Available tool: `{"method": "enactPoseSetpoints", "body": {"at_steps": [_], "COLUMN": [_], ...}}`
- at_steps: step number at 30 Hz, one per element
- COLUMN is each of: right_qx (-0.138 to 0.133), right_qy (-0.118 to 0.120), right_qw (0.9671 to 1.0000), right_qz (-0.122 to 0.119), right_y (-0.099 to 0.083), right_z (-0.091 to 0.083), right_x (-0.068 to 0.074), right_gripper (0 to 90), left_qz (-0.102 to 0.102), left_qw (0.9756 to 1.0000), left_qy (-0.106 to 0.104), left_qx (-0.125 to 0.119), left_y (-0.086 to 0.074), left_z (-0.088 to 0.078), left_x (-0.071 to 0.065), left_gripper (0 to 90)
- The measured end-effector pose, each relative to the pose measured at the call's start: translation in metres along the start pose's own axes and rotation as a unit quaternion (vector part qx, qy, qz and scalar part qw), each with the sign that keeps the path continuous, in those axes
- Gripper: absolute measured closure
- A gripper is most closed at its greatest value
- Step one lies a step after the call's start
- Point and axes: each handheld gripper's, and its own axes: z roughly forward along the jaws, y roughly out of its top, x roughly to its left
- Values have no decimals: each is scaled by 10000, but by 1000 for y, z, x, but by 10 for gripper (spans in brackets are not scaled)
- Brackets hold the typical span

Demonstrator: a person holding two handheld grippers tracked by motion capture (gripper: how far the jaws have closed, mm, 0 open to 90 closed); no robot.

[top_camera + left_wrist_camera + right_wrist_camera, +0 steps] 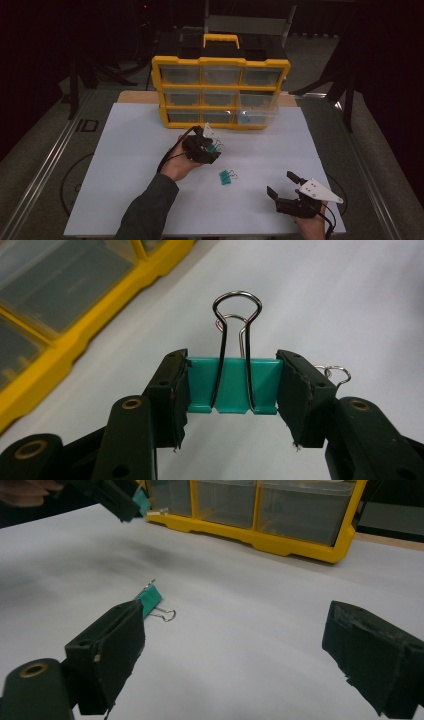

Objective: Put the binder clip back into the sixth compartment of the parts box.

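Left hand-held gripper [232, 385] is clamped on a teal binder clip [233, 385] by its two ends, clear of the worktop [140, 150], just in front of the yellow drawer organizer [220, 90]. Right hand-held gripper [283, 183] hangs with jaws spread, empty, well apart from the organizer. A second teal clip [224, 177] lies between them.

Risk: the narrow end-grip may let the clip twist or drop.

Lower-right drawer [257, 114] stands pulled out, something teal inside; the other drawers' contents are unclear.

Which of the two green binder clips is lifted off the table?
The clip clamped between the left hand-held gripper pads, near the yellow drawer box. The other clip lies loose on the white sheet, closer to the open right hand-held gripper.
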Motion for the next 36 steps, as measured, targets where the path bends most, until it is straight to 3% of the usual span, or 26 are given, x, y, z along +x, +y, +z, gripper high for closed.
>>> {"method": "enactPoseSetpoints", "body": {"at_steps": [17,29,36], "right_qx": [-12,-16,-14], "right_qy": [-5,0,-6], "right_qw": [10000,10000,10000], "right_qz": [12,19,15], "right_y": [0,0,0], "right_z": [0,-1,-1], "right_x": [0,0,0], "right_gripper": [101,101,101], "left_qz": [93,256,252], "left_qw": [9998,9994,9993], "left_qy": [46,86,71], "left_qx": [-168,-201,-260], "left_y": [28,50,62], "left_z": [-34,-48,-56], "left_x": [14,23,29], "left_gripper": [499,499,499]}}
